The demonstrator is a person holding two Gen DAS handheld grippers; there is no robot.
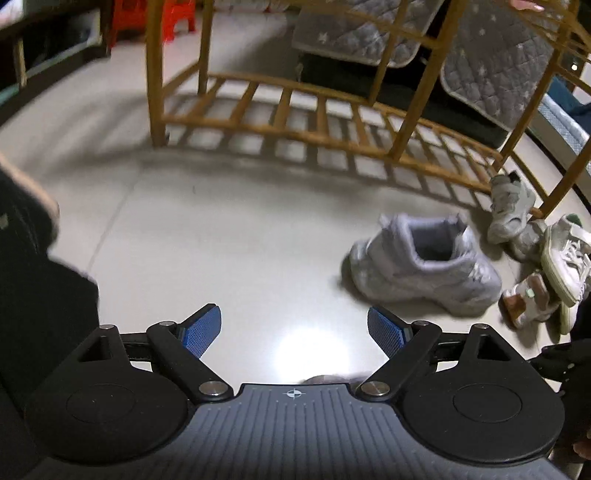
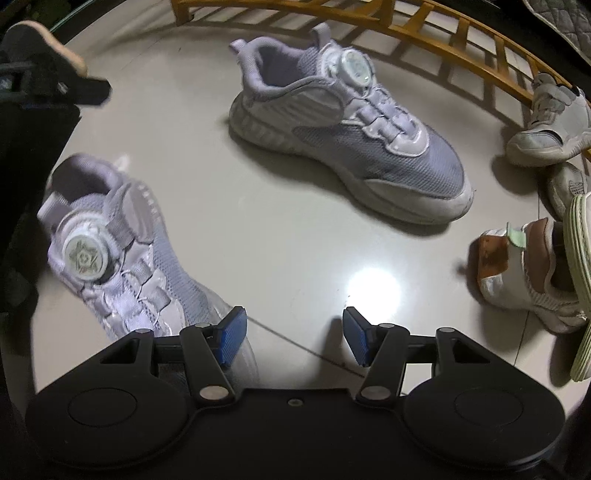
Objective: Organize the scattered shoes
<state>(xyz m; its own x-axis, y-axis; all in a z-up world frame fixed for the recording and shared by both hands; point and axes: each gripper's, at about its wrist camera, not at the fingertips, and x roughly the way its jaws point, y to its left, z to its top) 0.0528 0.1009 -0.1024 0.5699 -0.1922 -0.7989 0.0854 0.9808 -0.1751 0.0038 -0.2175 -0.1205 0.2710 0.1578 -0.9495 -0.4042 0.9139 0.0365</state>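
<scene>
Lying on the floor, two matching grey sneakers are the task's nearest things. In the right wrist view the near sneaker [image 2: 122,254] sits at lower left, heel toward the upper left and toe running down under the left finger of the right claw [image 2: 291,338], so its long axis slants from upper left to lower right. Whether that finger touches the toe I cannot tell. The far sneaker [image 2: 343,140] stands upright ahead of the claw and a little right of centre, heel toward the rack [image 2: 461,33], toe pointing to lower right, well apart from both blue pads.

The right claw is partly spread, and between its pads lies only bare floor [image 2: 295,258]. The left claw [image 1: 294,334] is spread wide and also holds nothing; from it a grey sneaker [image 1: 424,264] lies ahead and to the right, heel opening facing the camera.

By my reading the right claw is the nearer hand to the near sneaker, which lies to its left, not between the fingers; a grasp would call for a shift left and a turn to straddle the shoe across its width.

Further right a heap of pale shoes [image 2: 546,206] crowds the foot of the rack, some tipped on their sides.
</scene>
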